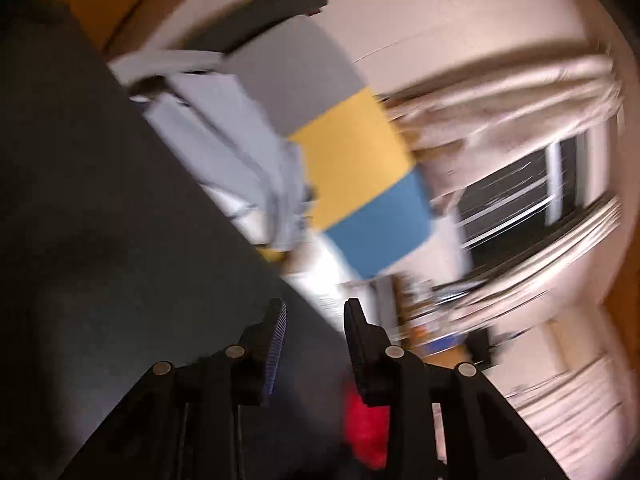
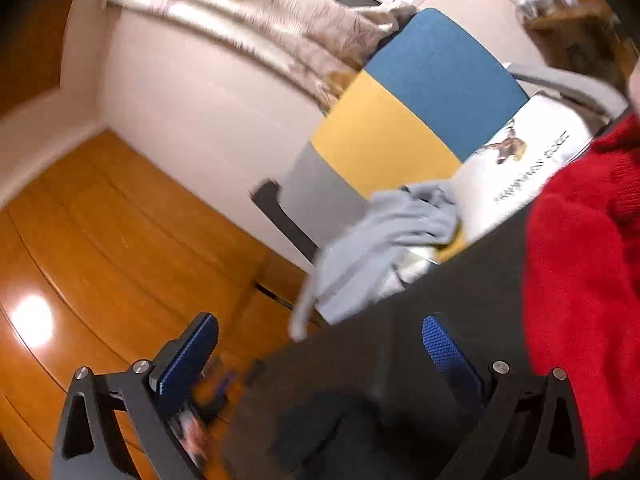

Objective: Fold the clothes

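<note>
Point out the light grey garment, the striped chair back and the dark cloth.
light grey garment [image 2: 372,248]: right wrist view, middle of its bunched folds.
striped chair back [image 1: 356,152]: left wrist view, its yellow middle band.
dark cloth [image 1: 100,240]: left wrist view, its broad flat area.

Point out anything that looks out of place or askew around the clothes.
A pale grey garment lies crumpled, not folded, partly hanging off the edge of the dark surface against the grey, yellow and blue panel. Both views are tilted and blurred. The left gripper and right gripper are open, holding nothing.
</note>
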`<action>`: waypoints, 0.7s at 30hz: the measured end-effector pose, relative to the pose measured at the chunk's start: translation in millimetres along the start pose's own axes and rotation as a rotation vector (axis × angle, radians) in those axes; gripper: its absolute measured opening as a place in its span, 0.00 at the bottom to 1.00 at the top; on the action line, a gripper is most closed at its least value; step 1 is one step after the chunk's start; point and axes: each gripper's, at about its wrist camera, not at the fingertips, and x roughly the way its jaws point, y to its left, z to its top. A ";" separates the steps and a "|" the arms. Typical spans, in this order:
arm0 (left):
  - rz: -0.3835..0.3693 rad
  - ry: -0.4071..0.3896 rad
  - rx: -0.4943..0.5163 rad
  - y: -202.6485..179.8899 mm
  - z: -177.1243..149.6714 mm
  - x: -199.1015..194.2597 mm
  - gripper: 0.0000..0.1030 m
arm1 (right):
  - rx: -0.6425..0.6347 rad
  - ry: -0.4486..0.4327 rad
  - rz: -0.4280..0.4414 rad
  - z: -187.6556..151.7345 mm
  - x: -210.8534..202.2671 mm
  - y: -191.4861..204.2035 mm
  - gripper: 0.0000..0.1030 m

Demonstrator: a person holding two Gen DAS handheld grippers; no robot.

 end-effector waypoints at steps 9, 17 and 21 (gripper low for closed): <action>0.190 0.226 0.177 40.9 -69.2 7.6 0.43 | -0.518 0.385 -0.384 -133.4 18.6 10.4 1.00; 0.188 0.338 0.271 13.6 -105.2 43.2 0.57 | -0.741 0.529 -0.552 -165.9 82.3 20.8 1.00; 0.177 0.339 0.368 -15.9 -96.9 70.0 0.11 | -0.622 0.503 -0.487 -149.2 74.6 21.2 0.63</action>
